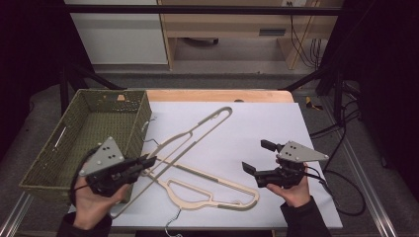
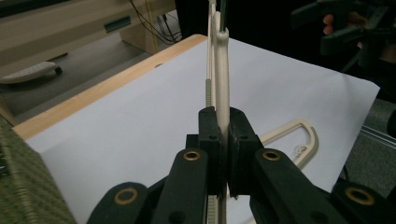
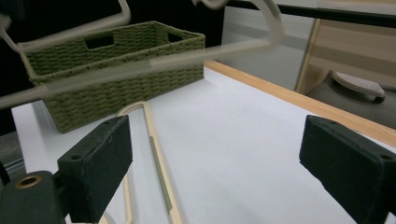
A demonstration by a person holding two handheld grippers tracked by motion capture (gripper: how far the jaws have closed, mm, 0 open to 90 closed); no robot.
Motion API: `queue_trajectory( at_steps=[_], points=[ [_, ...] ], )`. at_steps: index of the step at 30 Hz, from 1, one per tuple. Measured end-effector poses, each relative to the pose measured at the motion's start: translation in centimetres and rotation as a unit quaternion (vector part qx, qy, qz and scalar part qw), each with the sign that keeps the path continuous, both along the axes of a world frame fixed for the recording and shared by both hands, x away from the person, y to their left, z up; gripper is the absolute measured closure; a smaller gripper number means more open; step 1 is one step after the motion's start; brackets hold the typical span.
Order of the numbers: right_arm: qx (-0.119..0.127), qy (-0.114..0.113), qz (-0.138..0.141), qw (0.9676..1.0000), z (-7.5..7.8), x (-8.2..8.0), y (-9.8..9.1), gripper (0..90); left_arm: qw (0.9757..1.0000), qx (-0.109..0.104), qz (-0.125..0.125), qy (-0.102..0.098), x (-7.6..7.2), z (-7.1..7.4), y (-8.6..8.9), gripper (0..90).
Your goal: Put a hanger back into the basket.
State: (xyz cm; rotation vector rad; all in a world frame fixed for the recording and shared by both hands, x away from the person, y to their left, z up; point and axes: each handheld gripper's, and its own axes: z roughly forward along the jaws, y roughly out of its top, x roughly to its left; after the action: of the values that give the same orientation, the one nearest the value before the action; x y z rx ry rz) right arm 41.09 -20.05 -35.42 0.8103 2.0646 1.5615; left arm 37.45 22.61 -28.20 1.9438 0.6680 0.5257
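Hangers are what I am working with. From the high view I see two of them, both cream plastic, thin and smooth, with long straight bars and rounded ends. One hanger [image 1: 185, 140] is lifted at a slant over the white worktop [image 1: 257, 123], and my left tool [image 1: 148, 162] pinches its lower part. The other hanger [image 1: 207, 192] lies flat on the worktop, near the front edge. A green woven basket [image 1: 89, 106], bumpy like rope, sits at the left. My left hand [image 1: 91, 202] holds its tool pointing right across the worktop. My right hand [image 1: 295, 193] holds the right tool [image 1: 258, 156] pointing left, just past the flat hanger's end.

From the left gripper view, the two black blocky pads [image 2: 211, 140] are squeezed tight on the thin cream bar of the lifted hanger [image 2: 221, 79], which runs straight away from me.

From the right gripper view, my right tool [image 3: 215, 154] is wide open with nothing between its square black pads [image 3: 100, 163]. The flat hanger [image 3: 156, 158] lies on the worktop below, and the lifted one [image 3: 140, 63] crosses above, blurry, in front of the basket [image 3: 116, 88].
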Motion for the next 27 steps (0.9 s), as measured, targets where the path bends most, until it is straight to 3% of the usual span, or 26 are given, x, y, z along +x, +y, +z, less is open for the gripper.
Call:
queue_trajectory(
  at_steps=[6, 16, 20, 27],
  points=[
    [0.011, 0.014, -0.023, 0.9996, -0.6, -0.1, -1.5, 8.9, 0.9999, -0.003, 0.012, -0.004, 1.5, 2.0, 2.8, 86.1],
    [0.005, 0.016, -0.033, 0.9993, -1.0, 0.1, -1.7, 7.7, 0.9997, 0.003, 0.024, 0.001, 4.0, 4.3, 6.5, 86.2],
    [0.006, 0.018, -0.036, 0.9992, -1.2, 0.2, -1.7, 7.1, 0.999, 0.024, 0.037, -0.004, 5.1, 4.5, 7.5, 86.1],
    [0.008, 0.017, -0.037, 0.9991, -1.2, 0.2, -1.8, 6.7, 0.9975, 0.03, 0.064, 0.003, 7.8, 4.0, 10.3, 86.1]
  ],
)
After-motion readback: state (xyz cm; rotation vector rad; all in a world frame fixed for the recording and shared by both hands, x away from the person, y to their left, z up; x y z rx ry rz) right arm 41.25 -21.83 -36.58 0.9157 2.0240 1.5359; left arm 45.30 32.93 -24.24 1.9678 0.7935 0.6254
